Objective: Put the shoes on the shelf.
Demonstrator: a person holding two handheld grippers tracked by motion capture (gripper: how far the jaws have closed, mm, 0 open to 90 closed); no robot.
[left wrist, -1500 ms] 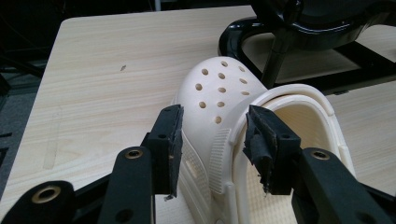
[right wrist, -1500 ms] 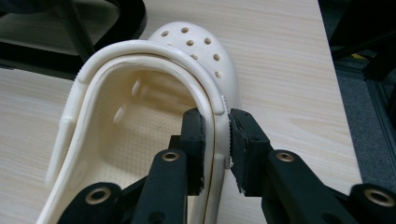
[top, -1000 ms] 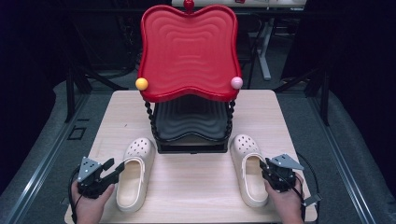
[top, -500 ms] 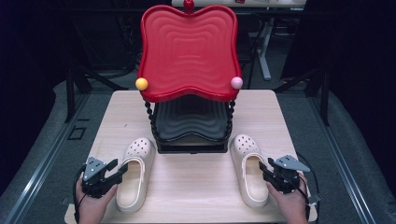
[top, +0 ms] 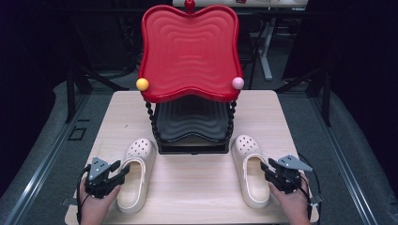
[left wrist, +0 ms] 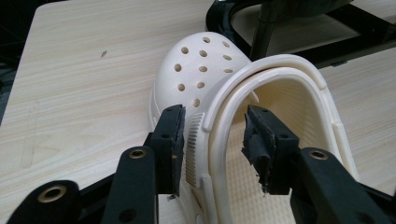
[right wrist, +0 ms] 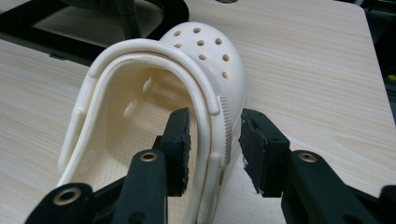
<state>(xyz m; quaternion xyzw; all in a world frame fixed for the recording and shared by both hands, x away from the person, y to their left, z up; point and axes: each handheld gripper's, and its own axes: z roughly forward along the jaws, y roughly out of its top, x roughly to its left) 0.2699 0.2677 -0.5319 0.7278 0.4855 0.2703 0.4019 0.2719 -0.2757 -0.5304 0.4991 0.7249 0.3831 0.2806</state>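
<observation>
Across the wooden table (top: 197, 187) the open room lay in front and between: a bare strip of wood ran between the two cream clogs, and the front edge stayed close under both hands. One two-tier shelf stood at the back, its red top tray (top: 189, 51) overhanging a single black lower tray (top: 190, 123), with one yellow ball (top: 142, 84) and one pink ball (top: 238, 83) at its front corners. The left clog (top: 136, 173) lay toe toward the rack near the table's left edge; the right clog (top: 251, 168) lay likewise near the right edge, well apart from its mate. Each of the two grippers straddled the outer side wall of its own clog, one jaw inside the shoe, one outside. The left gripper (left wrist: 212, 140) had just been closing, its outer pad at the ribbed wall, the inner one apart from it. The right gripper (right wrist: 215, 142) had likewise been closing, its pads not yet pressing the wall.
</observation>
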